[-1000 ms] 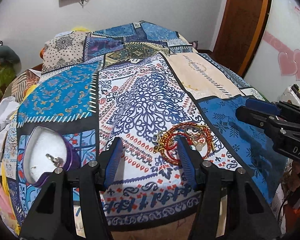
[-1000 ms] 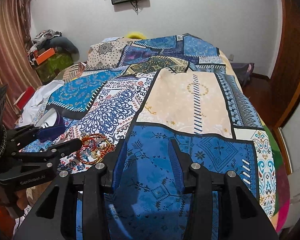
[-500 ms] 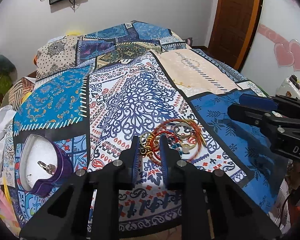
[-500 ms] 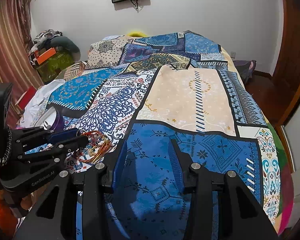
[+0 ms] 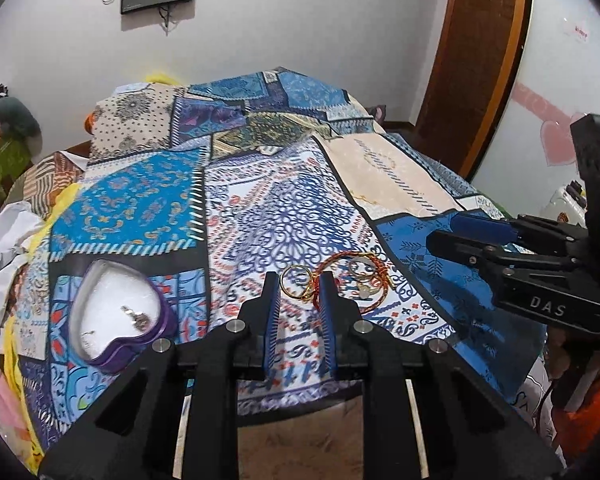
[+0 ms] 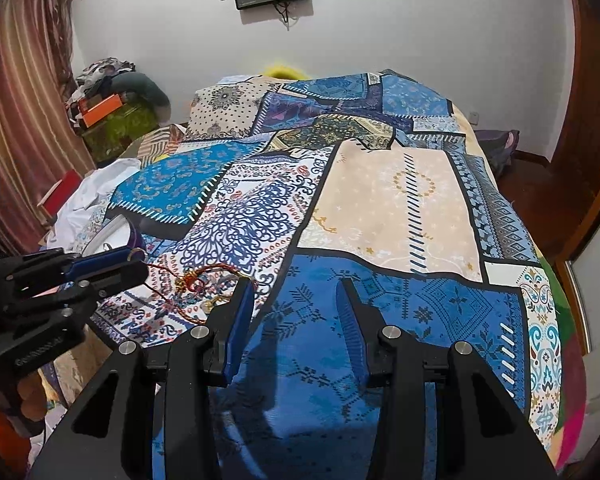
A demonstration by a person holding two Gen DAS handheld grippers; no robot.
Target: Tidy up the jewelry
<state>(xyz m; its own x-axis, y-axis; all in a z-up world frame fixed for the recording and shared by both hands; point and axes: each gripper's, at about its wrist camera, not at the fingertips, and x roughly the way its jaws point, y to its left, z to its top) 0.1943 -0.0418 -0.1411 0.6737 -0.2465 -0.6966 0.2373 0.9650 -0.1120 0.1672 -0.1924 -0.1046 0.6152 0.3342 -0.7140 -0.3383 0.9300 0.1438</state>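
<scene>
On the bed's patchwork bedspread (image 5: 259,208), near its foot edge, lies a tangle of red cord and silver rings (image 5: 364,276). The left gripper (image 5: 298,282) has its blue-padded jaws drawn close on a thin gold bangle (image 5: 295,286) at the tangle's left side, pinching it. Toward the bedspread's left edge sits an open purple heart-shaped box (image 5: 115,314) with small silver pieces inside. The right gripper (image 6: 295,292) hovers over the blue patch, jaws partly spread and gripping nothing.

Left claw (image 5: 298,282) narrowly pinched; right claw (image 6: 295,282) parted, angled down.
</scene>
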